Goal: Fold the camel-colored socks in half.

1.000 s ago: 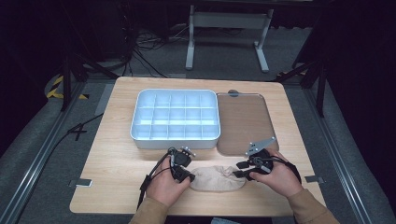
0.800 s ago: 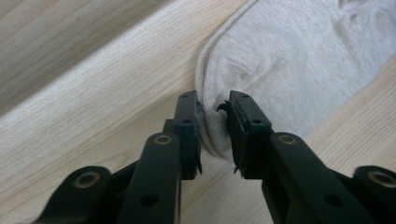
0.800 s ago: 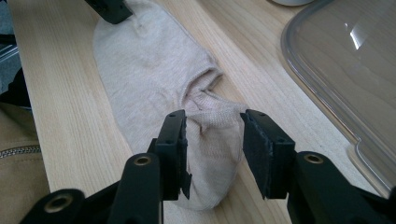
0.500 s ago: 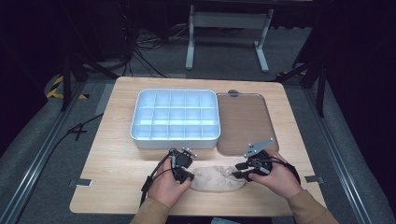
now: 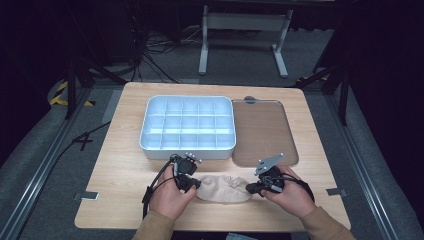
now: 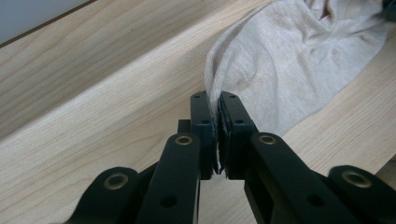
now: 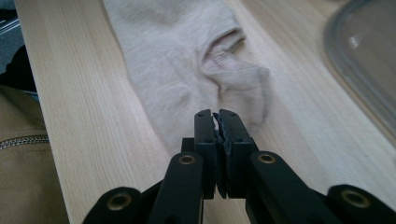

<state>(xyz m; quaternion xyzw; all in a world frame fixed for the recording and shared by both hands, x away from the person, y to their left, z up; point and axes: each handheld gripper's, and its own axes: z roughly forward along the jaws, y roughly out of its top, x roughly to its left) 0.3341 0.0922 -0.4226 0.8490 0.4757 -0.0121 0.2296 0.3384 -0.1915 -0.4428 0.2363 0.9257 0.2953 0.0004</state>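
Tan sleeves (image 5: 320,227), black claws with brass-ringed screws, trailing black cables (image 5: 152,185)

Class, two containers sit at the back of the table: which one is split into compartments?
The white organizer box, on the left, divided by a grid of walls. The brown tray beside it is one flat, undivided surface.

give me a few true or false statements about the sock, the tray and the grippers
1. The left hand-held gripper is shut on an edge of the beige sock. True.
2. The sock lies inside the compartment tray. False: it lies on the wooden table, in front of the tray.
3. The right hand-held gripper stands wide open. False: its jaws are shut on the sock's other end, having just closed.
4. A flat lid lies beside the tray. True.
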